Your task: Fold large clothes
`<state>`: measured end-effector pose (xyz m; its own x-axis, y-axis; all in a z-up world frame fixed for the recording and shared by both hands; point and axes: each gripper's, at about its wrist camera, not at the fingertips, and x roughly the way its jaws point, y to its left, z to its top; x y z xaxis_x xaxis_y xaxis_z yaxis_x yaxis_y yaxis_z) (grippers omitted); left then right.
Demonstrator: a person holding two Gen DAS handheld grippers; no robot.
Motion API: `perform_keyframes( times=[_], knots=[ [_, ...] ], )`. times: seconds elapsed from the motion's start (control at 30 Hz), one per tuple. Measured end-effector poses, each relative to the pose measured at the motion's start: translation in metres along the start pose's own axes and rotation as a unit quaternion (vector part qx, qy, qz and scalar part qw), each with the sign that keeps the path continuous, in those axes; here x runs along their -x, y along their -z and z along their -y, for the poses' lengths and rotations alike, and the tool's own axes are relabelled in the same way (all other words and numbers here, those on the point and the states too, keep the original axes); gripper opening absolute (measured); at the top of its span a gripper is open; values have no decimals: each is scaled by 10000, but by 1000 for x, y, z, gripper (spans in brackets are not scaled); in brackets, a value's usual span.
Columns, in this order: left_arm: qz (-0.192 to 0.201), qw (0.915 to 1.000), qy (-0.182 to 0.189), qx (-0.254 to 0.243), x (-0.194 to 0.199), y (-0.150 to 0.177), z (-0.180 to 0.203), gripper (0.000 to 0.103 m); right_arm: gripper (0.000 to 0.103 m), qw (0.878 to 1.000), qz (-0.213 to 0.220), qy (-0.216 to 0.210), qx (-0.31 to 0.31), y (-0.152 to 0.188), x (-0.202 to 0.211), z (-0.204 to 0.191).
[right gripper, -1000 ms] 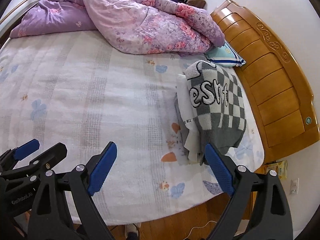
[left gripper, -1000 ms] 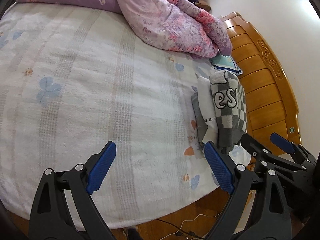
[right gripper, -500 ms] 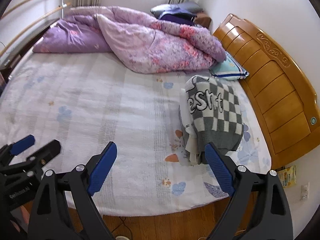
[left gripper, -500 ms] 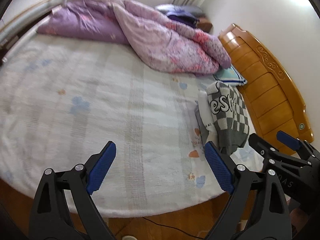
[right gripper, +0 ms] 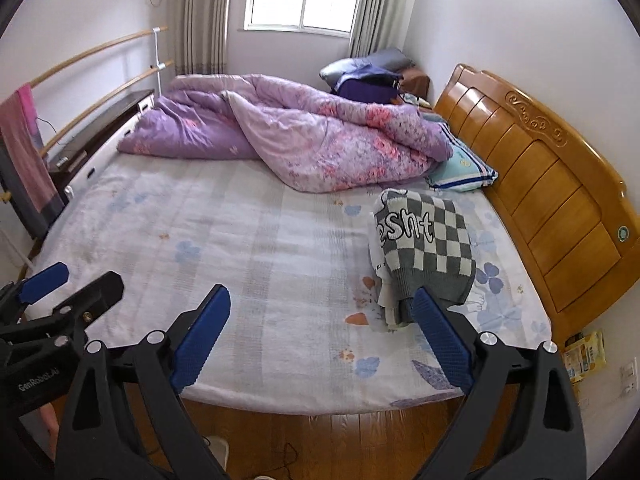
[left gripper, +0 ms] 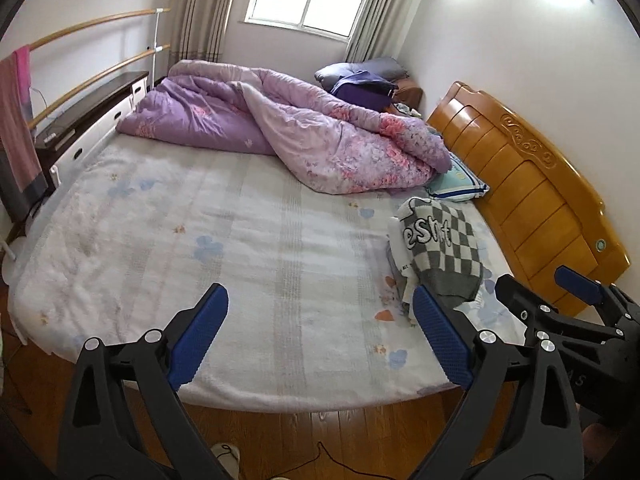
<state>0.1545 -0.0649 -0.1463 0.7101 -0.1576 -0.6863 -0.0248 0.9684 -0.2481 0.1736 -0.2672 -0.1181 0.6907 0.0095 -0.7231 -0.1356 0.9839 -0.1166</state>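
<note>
A folded grey-and-white checked sweater [left gripper: 444,248] with white letters lies on top of a stack of folded clothes at the right side of the bed [left gripper: 240,248], near the headboard. It also shows in the right wrist view [right gripper: 428,248]. My left gripper [left gripper: 320,340] is open and empty, held back above the bed's near edge. My right gripper [right gripper: 322,338] is open and empty, also above the near edge. Each gripper shows at the side of the other's view.
A crumpled purple floral duvet [left gripper: 304,136] lies across the far side of the bed. A striped pillow [left gripper: 456,180] sits by the wooden headboard [left gripper: 532,196]. A dark cabinet [left gripper: 88,116] and rails stand at left. Wooden floor [left gripper: 320,428] lies below.
Both grippers have pulled back and up from the bed, so the whole bed, window and floor edge now show. The folded stack has not moved. Both grippers stay open.
</note>
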Motion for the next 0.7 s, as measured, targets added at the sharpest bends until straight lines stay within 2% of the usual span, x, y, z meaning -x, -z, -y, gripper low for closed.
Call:
perform_keyframes(
  times=[0.37, 0.57, 0.7],
  knots=[
    [445, 9966, -349, -606, 108, -2, 5, 96, 94, 9984, 485, 91, -285, 6, 104, -11],
    [858, 9903, -415, -1011, 162, -1, 5, 96, 95, 9958, 794, 49, -449, 9, 155, -26],
    [1019, 9879, -450, -1076, 189, 1, 2, 96, 95, 9944, 960, 40, -440, 12, 180, -38]
  ],
)
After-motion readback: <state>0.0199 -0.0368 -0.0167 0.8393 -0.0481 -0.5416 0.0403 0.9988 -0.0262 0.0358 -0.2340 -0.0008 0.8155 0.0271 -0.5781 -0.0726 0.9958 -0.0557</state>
